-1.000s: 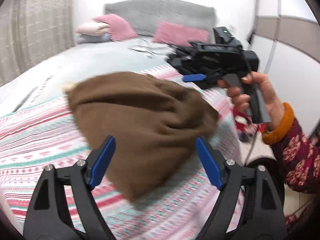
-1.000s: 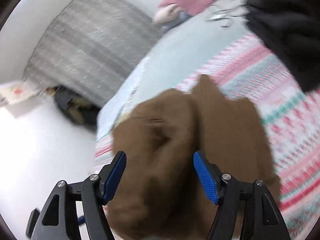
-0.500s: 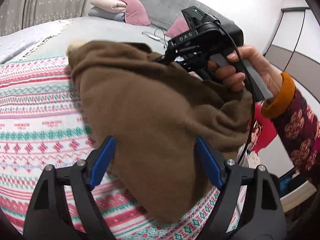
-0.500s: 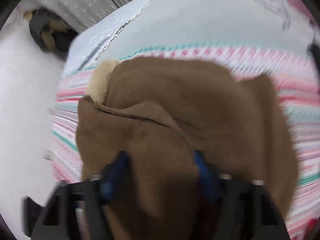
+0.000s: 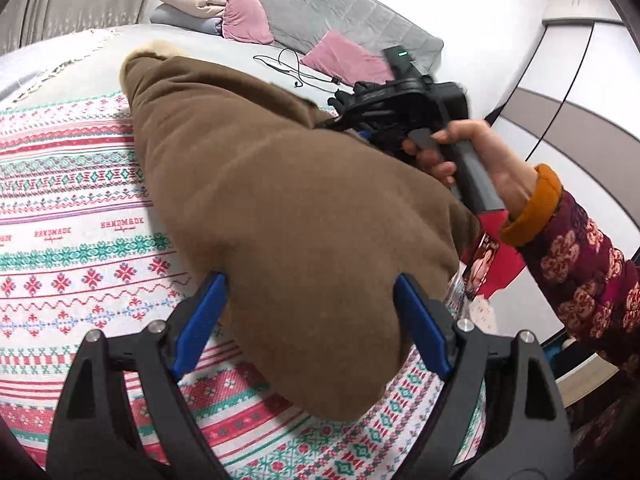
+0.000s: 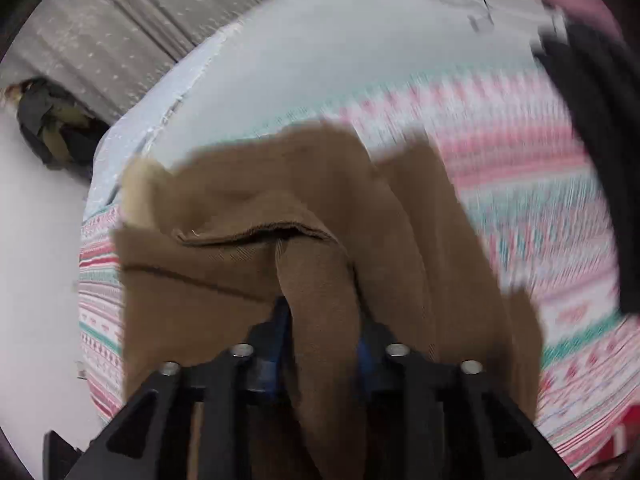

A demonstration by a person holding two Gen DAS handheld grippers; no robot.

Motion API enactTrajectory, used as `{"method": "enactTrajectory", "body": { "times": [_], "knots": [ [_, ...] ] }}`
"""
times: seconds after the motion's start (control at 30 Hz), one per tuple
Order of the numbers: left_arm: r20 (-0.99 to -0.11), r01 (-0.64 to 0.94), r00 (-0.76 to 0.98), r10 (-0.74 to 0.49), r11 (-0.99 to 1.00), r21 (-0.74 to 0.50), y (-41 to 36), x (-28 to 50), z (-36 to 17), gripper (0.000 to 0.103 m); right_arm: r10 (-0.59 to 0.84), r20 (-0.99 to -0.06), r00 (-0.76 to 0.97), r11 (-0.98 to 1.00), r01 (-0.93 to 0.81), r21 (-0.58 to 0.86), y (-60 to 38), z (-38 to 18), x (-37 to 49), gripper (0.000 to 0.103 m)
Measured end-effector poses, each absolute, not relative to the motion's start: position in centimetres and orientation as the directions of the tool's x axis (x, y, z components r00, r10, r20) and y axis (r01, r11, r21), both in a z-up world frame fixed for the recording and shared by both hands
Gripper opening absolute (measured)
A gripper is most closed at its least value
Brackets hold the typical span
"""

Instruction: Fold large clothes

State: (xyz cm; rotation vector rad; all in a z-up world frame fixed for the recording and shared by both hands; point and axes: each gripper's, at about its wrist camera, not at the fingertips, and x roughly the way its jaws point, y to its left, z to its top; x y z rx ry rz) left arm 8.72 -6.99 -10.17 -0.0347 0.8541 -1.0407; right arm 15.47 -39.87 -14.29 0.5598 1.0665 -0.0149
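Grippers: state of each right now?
Left gripper: open, brown garment lies between its fingers, not pinched.
Right gripper: shut on a fold of the garment.

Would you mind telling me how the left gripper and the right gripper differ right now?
The left gripper is open, brown garment lying between its spread blue fingers; the right gripper is shut on a fold of that garment. Both are black with blue fingers, above the patterned blanket.
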Motion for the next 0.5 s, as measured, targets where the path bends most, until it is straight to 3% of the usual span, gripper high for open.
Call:
{"method": "enactTrajectory", "body": {
  "times": [0.13,0.27,0.5],
  "knots": [
    [-0.607,0.705,0.206,-0.767,0.547,-0.451,-6.1,9.1,-10.1,0.085,0.232,-0.834,0.501,0.891,0.234,0.388,-40.0,-11.3,13.1,0.064],
    [-0.606,0.706,0.228,-0.762,0.558,-0.437,-6.0,9.6,-10.1,0.085,0.276,-0.814,0.511,0.885,0.195,0.423,-41.0,-8.8,10.5,0.079],
    [-0.616,0.709,0.238,-0.751,0.568,-0.419,-5.7,9.6,-10.2,0.085,0.427,-0.809,0.404,0.781,0.285,0.555,-43.1,-13.5,10.1,0.082]
  ]
}}
